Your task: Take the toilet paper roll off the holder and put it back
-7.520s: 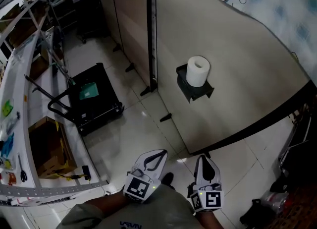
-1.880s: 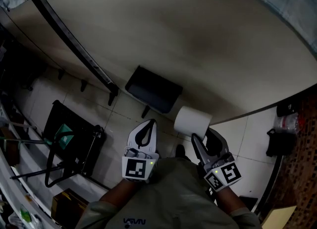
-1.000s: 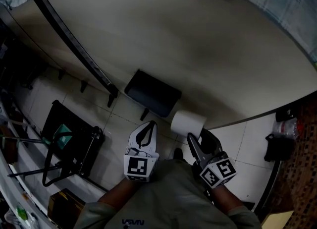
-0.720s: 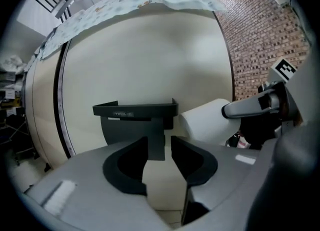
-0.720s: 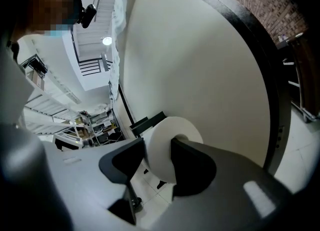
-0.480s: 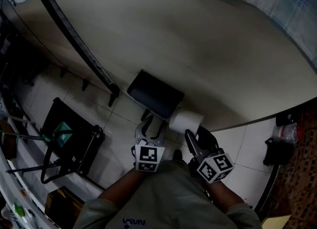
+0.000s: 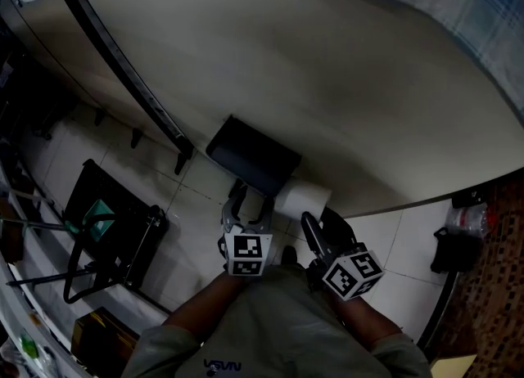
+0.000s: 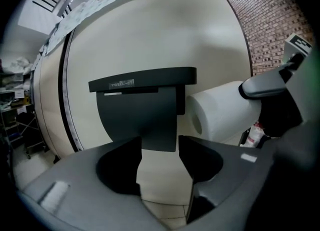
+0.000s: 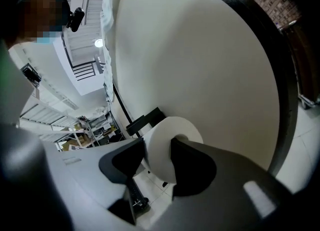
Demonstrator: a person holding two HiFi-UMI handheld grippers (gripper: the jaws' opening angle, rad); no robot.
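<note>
The white toilet paper roll [image 7: 303,198] is off the black wall holder [image 7: 252,155], just to its right and below it. My right gripper [image 7: 311,221] is shut on the roll [image 9: 164,142], one jaw at the core and the other on the outer wall. My left gripper [image 7: 246,201] is under the holder's front edge, and its jaws have just been opening. In the left gripper view the left gripper [image 8: 160,157] stands open and empty, with the holder's lower stem [image 8: 159,125] beyond the gap. The roll [image 8: 220,110] hangs to the right there.
The holder is fixed to a wide beige partition panel [image 7: 344,82] with a black vertical strip [image 7: 123,65]. A black trolley [image 7: 106,229] stands on the tiled floor at the left. A dark bag [image 7: 450,245] lies at the right by a brick wall.
The left gripper has opened and moved forward and down under the holder. The right gripper has carried the roll slightly left, closer to the holder. Much earlier the roll stood on the holder.
</note>
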